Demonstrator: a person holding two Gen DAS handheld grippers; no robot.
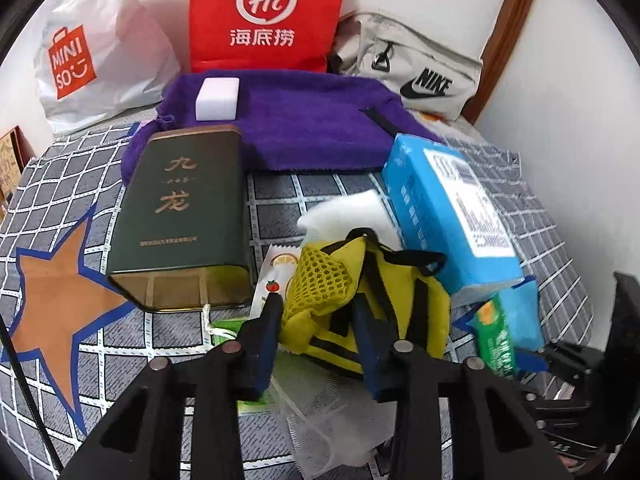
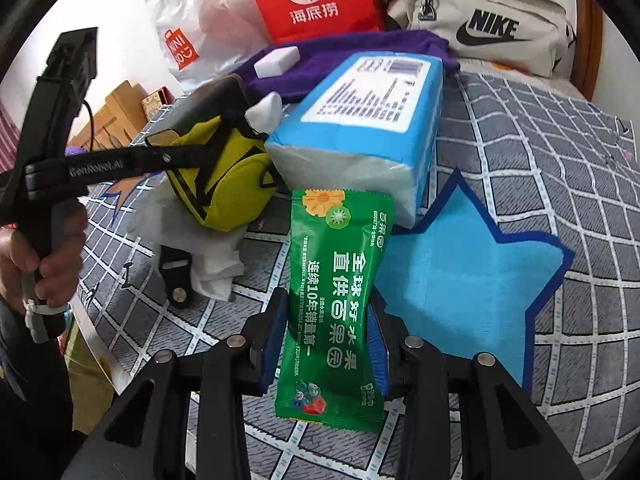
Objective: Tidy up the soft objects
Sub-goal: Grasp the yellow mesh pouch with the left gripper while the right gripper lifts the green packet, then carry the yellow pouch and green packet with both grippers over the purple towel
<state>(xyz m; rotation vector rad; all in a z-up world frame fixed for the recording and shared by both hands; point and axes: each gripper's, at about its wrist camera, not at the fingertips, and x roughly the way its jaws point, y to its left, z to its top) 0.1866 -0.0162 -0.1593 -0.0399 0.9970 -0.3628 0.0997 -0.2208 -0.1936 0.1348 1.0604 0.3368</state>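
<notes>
My left gripper (image 1: 318, 312) is shut on a yellow pouch with black straps and mesh (image 1: 360, 300), which also shows in the right wrist view (image 2: 224, 176). My right gripper (image 2: 328, 320) is shut on a green wet-wipe packet (image 2: 340, 300), seen at the right of the left wrist view (image 1: 496, 340). A blue tissue pack (image 2: 368, 120) lies behind both, also in the left wrist view (image 1: 444, 208). A purple towel (image 1: 304, 128) with a white block (image 1: 218, 98) on it lies further back. White tissue (image 2: 216, 264) lies under the pouch.
A dark green tin (image 1: 180, 216) lies left of the pouch. A red bag (image 1: 264, 12), a white Miniso bag (image 1: 92, 56) and a grey Nike bag (image 2: 484, 20) stand at the back. The surface is a grey checked cover (image 2: 560, 160) with star patches.
</notes>
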